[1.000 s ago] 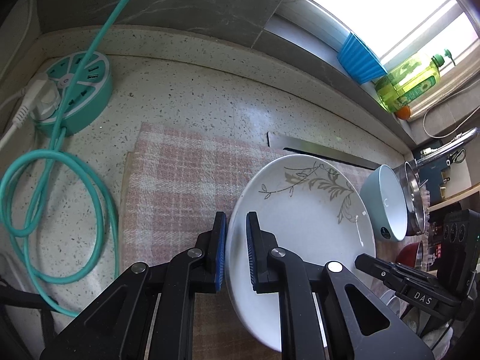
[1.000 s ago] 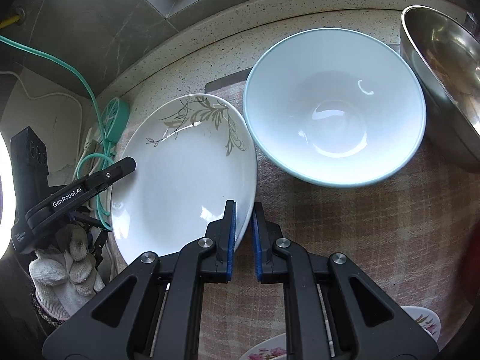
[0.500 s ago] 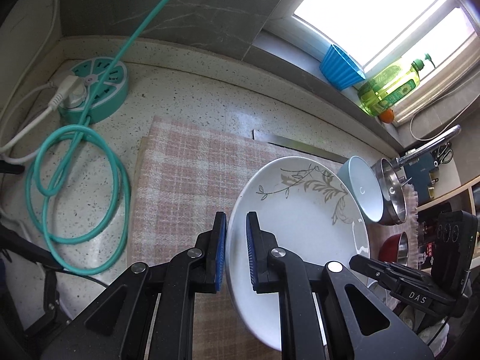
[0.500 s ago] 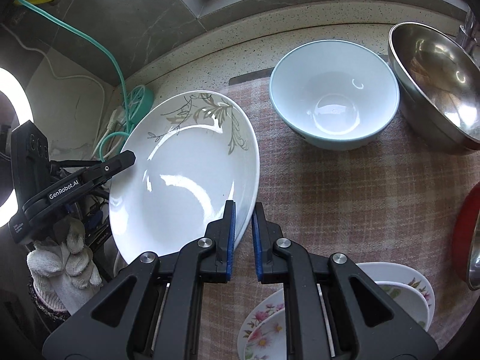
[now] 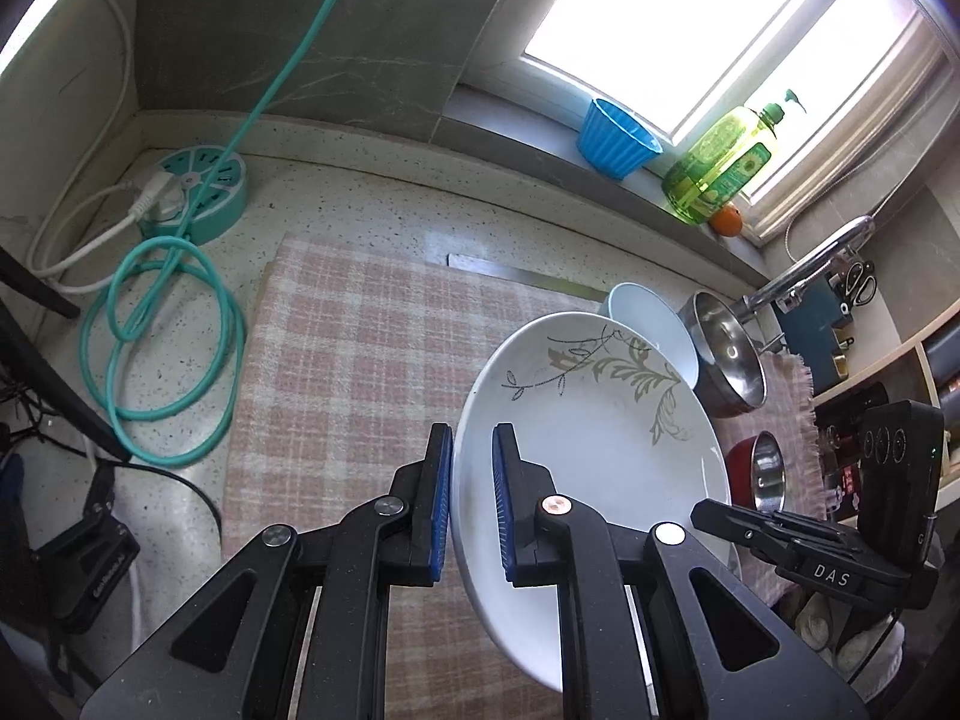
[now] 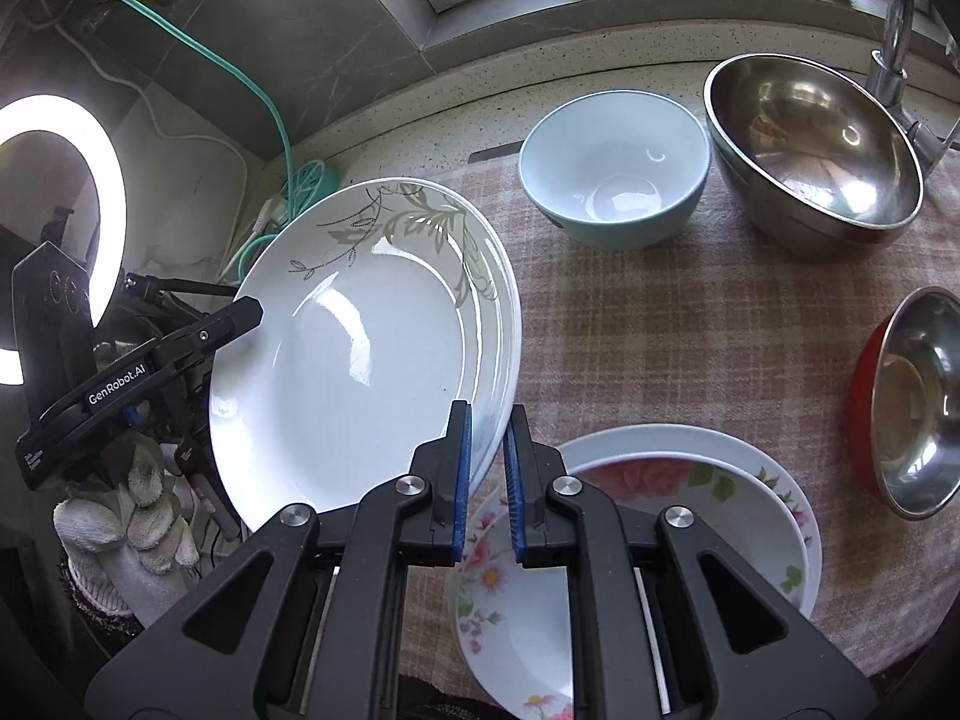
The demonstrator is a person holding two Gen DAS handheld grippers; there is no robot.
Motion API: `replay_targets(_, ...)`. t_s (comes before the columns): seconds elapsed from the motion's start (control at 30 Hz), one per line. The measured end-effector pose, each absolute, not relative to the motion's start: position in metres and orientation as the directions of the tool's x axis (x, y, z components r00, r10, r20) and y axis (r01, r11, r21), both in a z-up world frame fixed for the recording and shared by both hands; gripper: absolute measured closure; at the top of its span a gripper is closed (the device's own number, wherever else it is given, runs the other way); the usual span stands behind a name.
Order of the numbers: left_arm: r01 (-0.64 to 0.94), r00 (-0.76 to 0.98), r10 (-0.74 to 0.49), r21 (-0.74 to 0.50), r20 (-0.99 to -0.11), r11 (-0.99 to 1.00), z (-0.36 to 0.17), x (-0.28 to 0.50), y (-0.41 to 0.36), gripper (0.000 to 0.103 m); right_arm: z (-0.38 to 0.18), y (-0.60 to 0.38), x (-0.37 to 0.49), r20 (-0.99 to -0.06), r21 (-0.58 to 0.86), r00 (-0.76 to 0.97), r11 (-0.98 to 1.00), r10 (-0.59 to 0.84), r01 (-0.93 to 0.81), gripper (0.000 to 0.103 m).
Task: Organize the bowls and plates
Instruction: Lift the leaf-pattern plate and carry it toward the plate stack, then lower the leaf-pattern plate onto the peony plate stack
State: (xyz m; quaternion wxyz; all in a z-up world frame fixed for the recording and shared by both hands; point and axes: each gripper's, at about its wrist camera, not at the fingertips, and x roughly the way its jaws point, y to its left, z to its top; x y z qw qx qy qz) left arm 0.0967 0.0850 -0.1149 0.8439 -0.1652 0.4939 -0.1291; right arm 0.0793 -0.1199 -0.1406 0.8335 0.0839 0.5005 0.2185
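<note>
The left gripper and the right gripper face each other, each with its blue-padded fingers nearly closed on opposite rims of one leaf-patterned plate.

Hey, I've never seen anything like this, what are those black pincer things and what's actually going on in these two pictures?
They are hand-held tongs; a person holds one in each hand, each carrying a camera looking along its fingers. One picture is from the left tongs, the other from the right tongs. Both are shut on opposite edges of a white plate with a leaf pattern, lifted above a pink checked cloth. On the cloth sit a pale blue bowl, a large steel bowl, a red-sided steel bowl and flowered plates.
</note>
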Motion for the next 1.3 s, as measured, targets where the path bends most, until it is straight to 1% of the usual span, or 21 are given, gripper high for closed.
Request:
replay_targets(0.3,0.088,0.491,-0.373,-0.382,-0.787,0.920,-0.105,0.065,0.041,0.092,-0.138,-0.164,0.049,-0.798,0.331,0.417,0.895,0.434,-0.298,0.092)
replay_targets(0.53,0.059,0.477,-0.390,-0.414,-0.788,0.909,-0.118,0.036,0.013,0.092,-0.145,-0.197,0.032,-0.822,0.299,0.396,0.902,0.410,-0.312,0.092)
replay_targets(0.97,0.006,0.438,-0.373,-0.412,-0.818,0.911,-0.143,-0.002,-0.029,0.092,-0.177,-0.241,0.010,-0.862,0.247,0.349,0.906,0.367,-0.343,0.092)
replay_targets(1.3,-0.035,0.431,-0.355,-0.409,-0.829,0.912,-0.157,-0.021,-0.039,0.092,-0.191,-0.244,0.008,-0.877,0.223,0.329,0.904,0.350,-0.366,0.092)
